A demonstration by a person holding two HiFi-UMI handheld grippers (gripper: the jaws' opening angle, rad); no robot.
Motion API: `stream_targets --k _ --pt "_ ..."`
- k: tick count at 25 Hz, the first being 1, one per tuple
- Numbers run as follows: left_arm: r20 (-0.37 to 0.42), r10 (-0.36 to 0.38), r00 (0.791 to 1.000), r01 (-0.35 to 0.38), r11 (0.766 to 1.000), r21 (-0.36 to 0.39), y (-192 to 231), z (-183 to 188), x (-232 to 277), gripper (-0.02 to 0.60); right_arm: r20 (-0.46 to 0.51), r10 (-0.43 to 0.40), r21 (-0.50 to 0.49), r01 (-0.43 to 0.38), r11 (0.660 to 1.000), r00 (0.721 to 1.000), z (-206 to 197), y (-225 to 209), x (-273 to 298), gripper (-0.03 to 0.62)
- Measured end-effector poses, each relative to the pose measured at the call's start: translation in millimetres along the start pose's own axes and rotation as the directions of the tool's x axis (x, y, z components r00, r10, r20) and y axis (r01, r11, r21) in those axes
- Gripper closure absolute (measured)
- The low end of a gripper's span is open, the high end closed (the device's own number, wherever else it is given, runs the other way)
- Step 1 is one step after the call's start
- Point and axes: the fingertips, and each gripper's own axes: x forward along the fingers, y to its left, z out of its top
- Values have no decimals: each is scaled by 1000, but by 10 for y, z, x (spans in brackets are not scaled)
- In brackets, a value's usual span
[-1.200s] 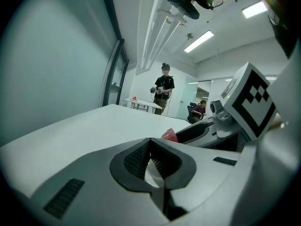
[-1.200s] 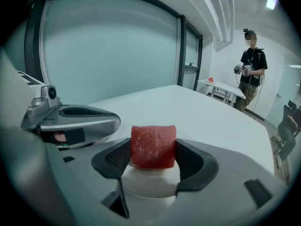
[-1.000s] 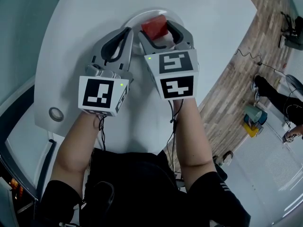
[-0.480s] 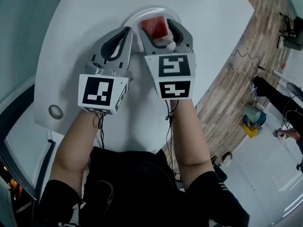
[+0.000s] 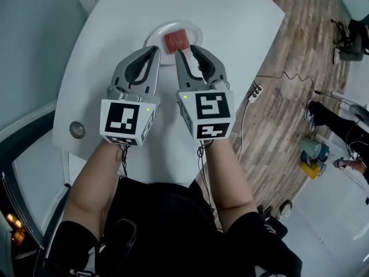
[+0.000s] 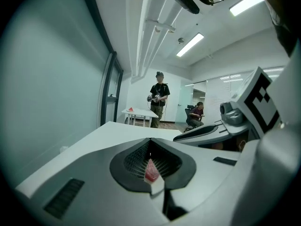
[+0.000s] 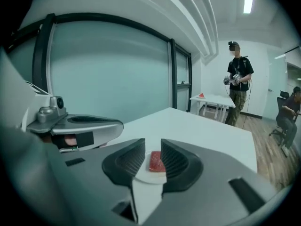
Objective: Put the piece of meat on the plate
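Nearest the person, the two grippers are held side by side above the near half of the white desk, each with its marker cube toward the body and its jaws pointing away and slightly down. The left gripper has its jaws together with nothing gripped. In the left gripper view only a thin slit remains between the pads, and a sliver of red on the plate shows through it from beyond. The right gripper sits just beside it. Its jaws stand a narrow gap apart and are closing, and nothing is between the pads. In the right gripper view the gap frames the meat, which is past the tips and not touched by them. The meat is a red, square-cut piece lying flat near the middle of the round white plate. The plate rests on the desk just ahead of both grippers. A round grommet is set into the desk at its near left edge, well apart from the plate. To the right, off the desk, a power strip lies on the wood floor. Behind the desk runs a glass wall. Farther back, a standing person is beside a far desk that carries a small red piece. A seated person is at the right edge.
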Motion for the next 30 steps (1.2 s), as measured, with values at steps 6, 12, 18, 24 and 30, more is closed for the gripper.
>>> stream_targets --k 6,12,18,24,30 --pt "42 5 999 -8 998 63 -557 322 -516 580 155 -12 69 1 998 988 156 210 -811 591" --pt "80 25 996 -33 995 89 -1109 504 -1018 580 276 -14 69 -5 998 961 215 273 -1577 591" --pt "146 34 989 -54 990 134 -1589 689 -1445 580 368 -14 19 8 1000 930 367 286 -2330 591" --pt "220 42 975 -73 988 133 -1875 876 -1808 580 424 14 -27 -3 1000 906 389 452 -2856 591" --pt "278 48 959 -96 982 161 -2097 1037 -2174 580 481 59 -86 -20 996 875 446 674 -3279 591"
